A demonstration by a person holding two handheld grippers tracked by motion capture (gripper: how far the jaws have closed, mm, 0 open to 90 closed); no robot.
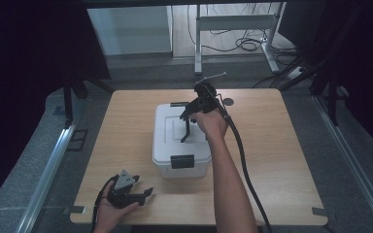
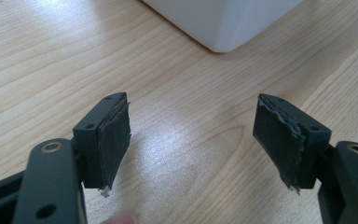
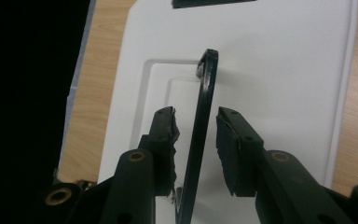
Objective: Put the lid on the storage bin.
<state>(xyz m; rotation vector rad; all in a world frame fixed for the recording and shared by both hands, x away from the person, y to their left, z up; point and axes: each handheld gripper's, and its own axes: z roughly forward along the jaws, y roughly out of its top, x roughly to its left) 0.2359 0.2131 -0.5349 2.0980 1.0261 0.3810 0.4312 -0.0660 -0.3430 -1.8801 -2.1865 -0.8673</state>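
Bench (image 1: 281, 160): a wooden bench carried the white box near its middle; the rest of the top was bare.
Box (image 1: 167, 141): a white plastic box stood upright, with its lid (image 3: 284, 70) on. One dark latch (image 1: 182, 161) was at the near end and looked closed; another dark latch (image 3: 209, 3) was at the far end, and I could not tell its state.
Handle (image 3: 203, 121): the dark thin handle of the lid was raised on edge, above the recessed part of the lid.
Right tongs (image 3: 196, 135): they were over the lid, one jaw on each side of the handle. The jaws were a little apart and a small gap showed beside the handle, so they were not yet clamped on it.
Left tongs (image 2: 193, 140): they rested low over the bench near the front left corner of the box, with jaws wide apart and nothing between them.
Progress: in my judgement the work was at its beginning. The handle was up and the right tongs were in place; closing on it and lifting or carrying the box was still to do.
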